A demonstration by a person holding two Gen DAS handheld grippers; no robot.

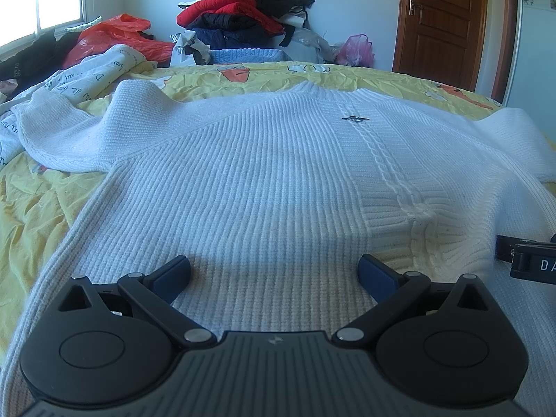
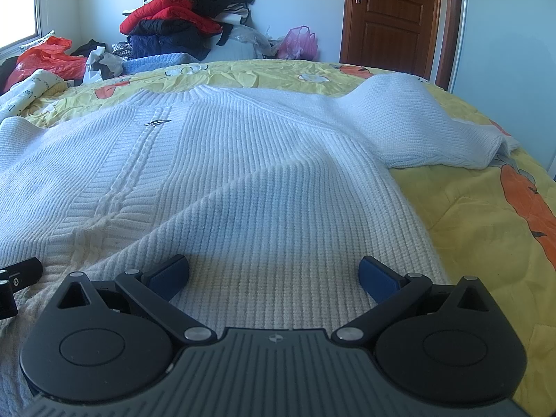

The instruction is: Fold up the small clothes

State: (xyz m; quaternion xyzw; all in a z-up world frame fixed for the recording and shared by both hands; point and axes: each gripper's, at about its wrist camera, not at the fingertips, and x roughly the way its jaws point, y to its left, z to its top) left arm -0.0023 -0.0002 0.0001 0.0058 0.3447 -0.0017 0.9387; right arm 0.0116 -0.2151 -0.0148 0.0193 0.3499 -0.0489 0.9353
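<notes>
The yellow bedspread (image 2: 469,215) runs out ahead of both grippers and to the outer side of each, and on it, directly under and in front of them, lies the white knit sweater (image 1: 243,180), front up and spread wide. By the look of it the folding has not begun: the body is open and single-layered, with the collar at the far end from the grippers and the hem nearest them. Everything is left to do (sleeves in, then body doubled, would be my guess at the order).

The sleeve beyond the left gripper's outer side (image 1: 59,128) trails off toward a printed sheet, loosely rumpled. The other sleeve (image 2: 417,125) lies ahead and to the outside of the right gripper, bent back on itself near the cuff. A raised ridge of fabric (image 2: 243,187) runs diagonally ahead of the right gripper, so the body is not quite flat there. A cable-knit stripe (image 1: 392,177) runs down the front, between the two grippers, with a small metal pin (image 1: 354,118) near its far end.

The left gripper (image 1: 274,272) sits low over the hem, pointing along the sweater toward the collar, its blue pads spread wide with nothing between them. The right gripper (image 2: 274,272) is posed alike just beside it, jaws equally wide and empty; whether the pads touch the knit I cannot tell.
</notes>
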